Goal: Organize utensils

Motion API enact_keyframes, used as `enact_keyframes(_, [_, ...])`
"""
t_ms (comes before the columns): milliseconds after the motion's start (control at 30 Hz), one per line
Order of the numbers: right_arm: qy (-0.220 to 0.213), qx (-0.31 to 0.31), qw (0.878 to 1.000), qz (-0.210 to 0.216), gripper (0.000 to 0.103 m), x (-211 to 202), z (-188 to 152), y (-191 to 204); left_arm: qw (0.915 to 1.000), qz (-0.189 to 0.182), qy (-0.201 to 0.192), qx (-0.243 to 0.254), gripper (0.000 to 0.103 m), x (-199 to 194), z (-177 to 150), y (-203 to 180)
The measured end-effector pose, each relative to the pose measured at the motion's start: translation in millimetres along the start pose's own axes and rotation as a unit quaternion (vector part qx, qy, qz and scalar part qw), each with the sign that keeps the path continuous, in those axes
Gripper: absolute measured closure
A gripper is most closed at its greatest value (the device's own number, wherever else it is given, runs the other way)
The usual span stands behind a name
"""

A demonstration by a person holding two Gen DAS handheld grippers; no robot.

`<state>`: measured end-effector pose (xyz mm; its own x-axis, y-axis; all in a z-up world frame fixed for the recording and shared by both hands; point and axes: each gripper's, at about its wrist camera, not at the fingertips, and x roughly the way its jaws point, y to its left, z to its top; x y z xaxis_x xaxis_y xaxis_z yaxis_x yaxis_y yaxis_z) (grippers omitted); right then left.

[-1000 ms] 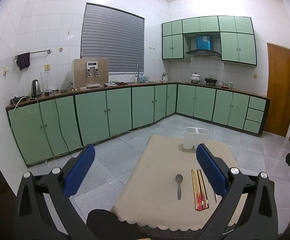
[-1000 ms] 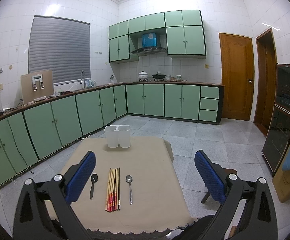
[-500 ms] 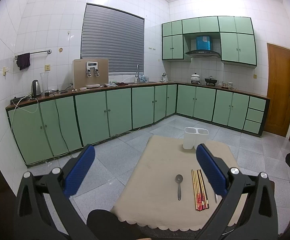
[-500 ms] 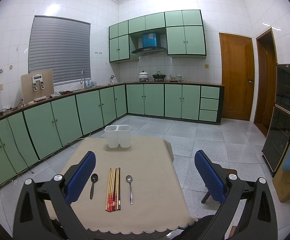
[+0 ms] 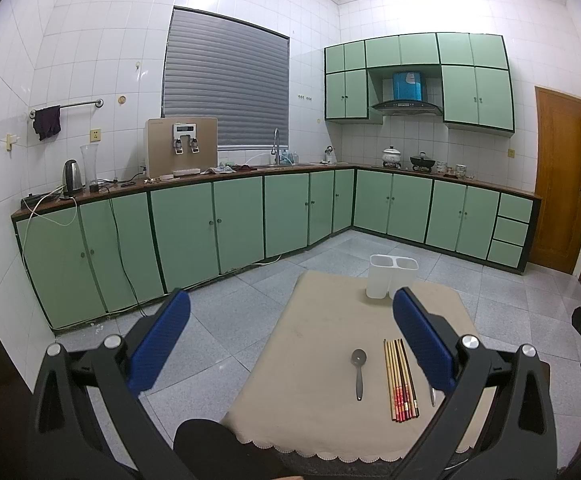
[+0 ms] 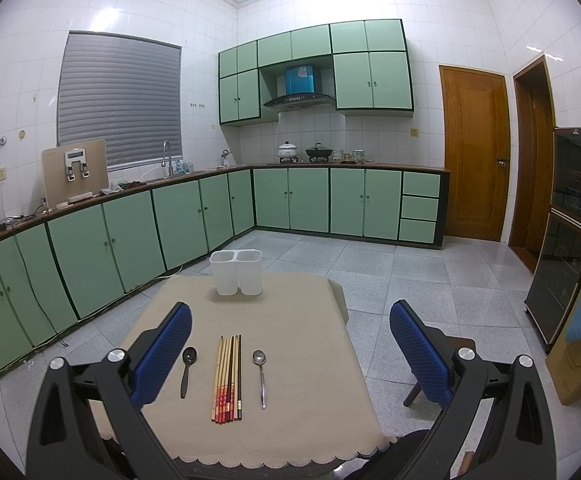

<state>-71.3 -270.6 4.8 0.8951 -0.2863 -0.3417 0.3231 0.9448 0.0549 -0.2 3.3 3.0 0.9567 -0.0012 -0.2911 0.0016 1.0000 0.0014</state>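
A small table with a beige cloth (image 6: 290, 320) carries a row of utensils near its front edge: a dark spoon (image 6: 187, 369), a bundle of chopsticks (image 6: 228, 380) and a silver spoon (image 6: 260, 374). At the far end stands a white two-compartment holder (image 6: 236, 272). My right gripper (image 6: 290, 344) hovers open above the front of the table with nothing between its blue pads. In the left wrist view the dark spoon (image 5: 358, 372), chopsticks (image 5: 400, 384) and holder (image 5: 390, 276) lie to the right; my left gripper (image 5: 290, 336) is open, left of the utensils.
Green cabinets (image 6: 170, 220) run along the back walls under a counter with a kettle (image 5: 71, 179), a water dispenser (image 5: 181, 146) and a sink tap (image 5: 276, 146). A tiled floor surrounds the table. Wooden doors (image 6: 474, 152) and a dark cabinet (image 6: 566, 232) stand on the right.
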Motion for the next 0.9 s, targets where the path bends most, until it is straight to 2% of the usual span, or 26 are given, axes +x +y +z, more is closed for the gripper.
enact_keyframes(900, [0.006,-0.001,1.000,0.002,0.006,3.6,-0.8,3.9,1.0000,-0.002,0.005,0.002,0.005,2.6,-2.8,1.4])
